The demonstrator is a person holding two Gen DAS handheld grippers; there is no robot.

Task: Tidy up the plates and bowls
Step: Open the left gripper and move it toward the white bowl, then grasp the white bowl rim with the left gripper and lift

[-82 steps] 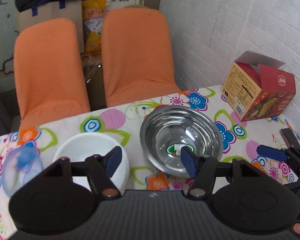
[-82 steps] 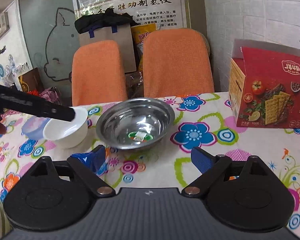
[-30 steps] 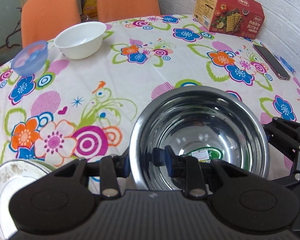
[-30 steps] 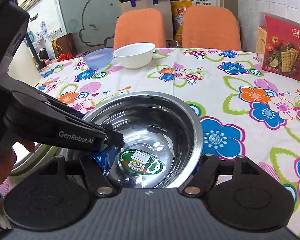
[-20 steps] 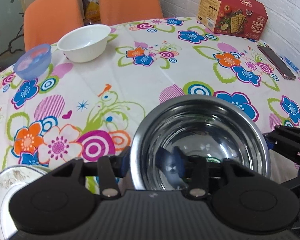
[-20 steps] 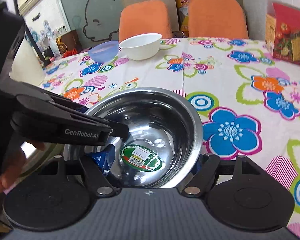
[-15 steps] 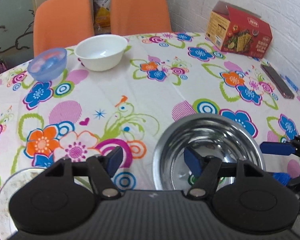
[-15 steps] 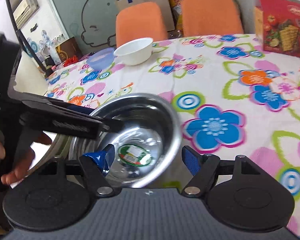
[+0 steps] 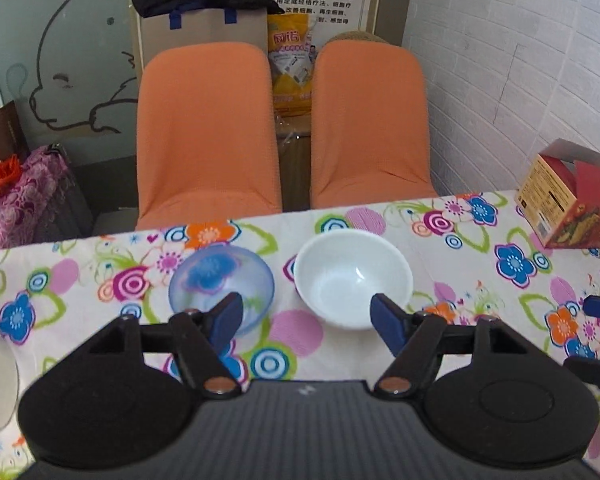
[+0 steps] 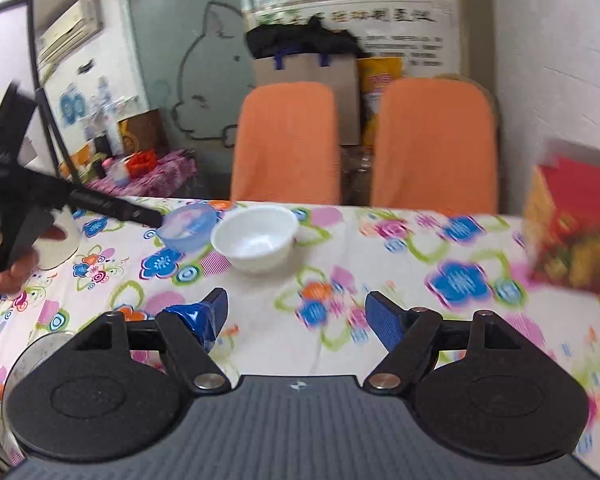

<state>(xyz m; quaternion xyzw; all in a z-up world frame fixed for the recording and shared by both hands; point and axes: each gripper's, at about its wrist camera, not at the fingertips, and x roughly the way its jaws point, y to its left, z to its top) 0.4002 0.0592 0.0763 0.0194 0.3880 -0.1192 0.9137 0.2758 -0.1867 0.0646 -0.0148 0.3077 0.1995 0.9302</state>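
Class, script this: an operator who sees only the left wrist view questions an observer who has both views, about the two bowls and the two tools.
Operator: I see the blue bowl and the white bowl ahead of my left tool. Which is it nearer?
Observer: In the right wrist view its finger ends at the blue bowl's left rim, well clear of the white bowl. I cannot tell whether it touches.
Operator: I only glimpse the right tool. Is it open?
Observer: Yes, its jaws stand wide apart over the tablecloth, holding nothing.
Operator: What is behind my camera?
Observer: A hand gripping the left tool's handle.
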